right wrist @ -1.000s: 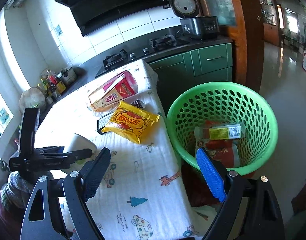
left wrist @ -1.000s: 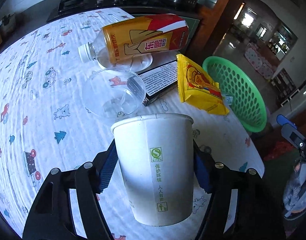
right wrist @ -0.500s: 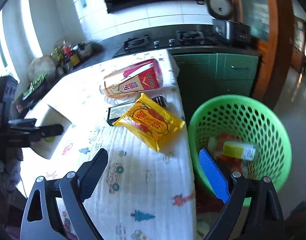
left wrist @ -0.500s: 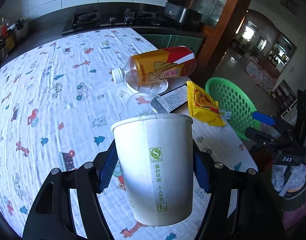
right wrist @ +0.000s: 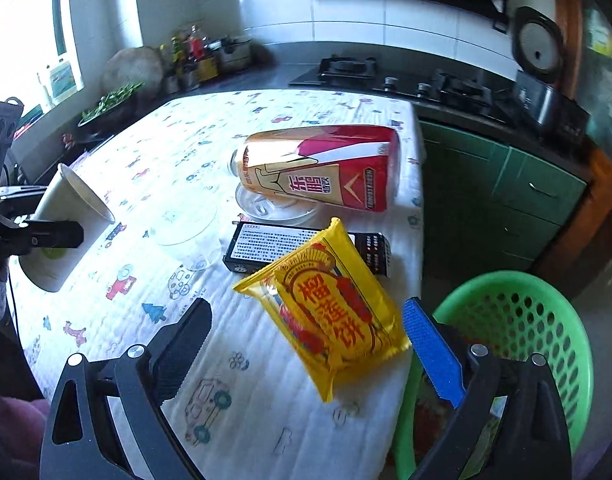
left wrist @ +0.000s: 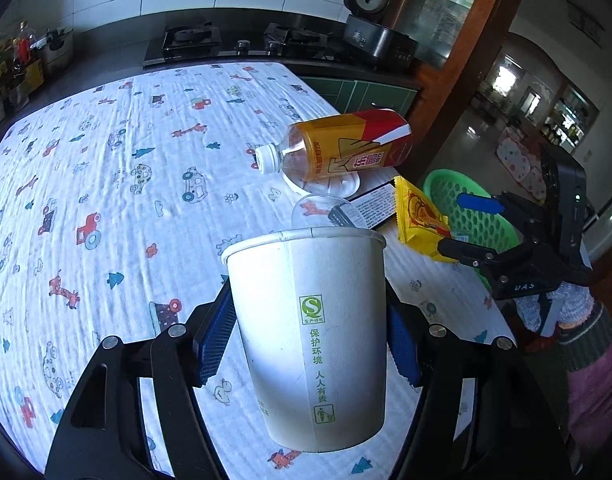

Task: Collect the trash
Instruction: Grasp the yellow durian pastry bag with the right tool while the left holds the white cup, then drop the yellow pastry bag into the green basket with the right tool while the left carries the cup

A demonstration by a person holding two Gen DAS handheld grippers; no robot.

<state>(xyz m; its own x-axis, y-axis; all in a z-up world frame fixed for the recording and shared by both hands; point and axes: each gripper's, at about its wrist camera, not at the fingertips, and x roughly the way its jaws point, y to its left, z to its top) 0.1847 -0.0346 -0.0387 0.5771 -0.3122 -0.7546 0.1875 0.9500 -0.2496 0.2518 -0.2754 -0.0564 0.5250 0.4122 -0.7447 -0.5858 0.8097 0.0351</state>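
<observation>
Closest to us, our left gripper has its blue pads squeezed on both sides of a white paper cup, which we hold off the table, tilted with its mouth pointing toward the other trash. Our right gripper has its fingers wide apart with nothing between them, hanging over the table's corner. Right past it lies a yellow snack bag, partly on top of a black box. Left of the box sits a clear plastic cup. Behind those, a big tea bottle lies on its side, resting on a clear lid. Beside the table corner stands the green basket, with some trash inside that we can't make out well.
</observation>
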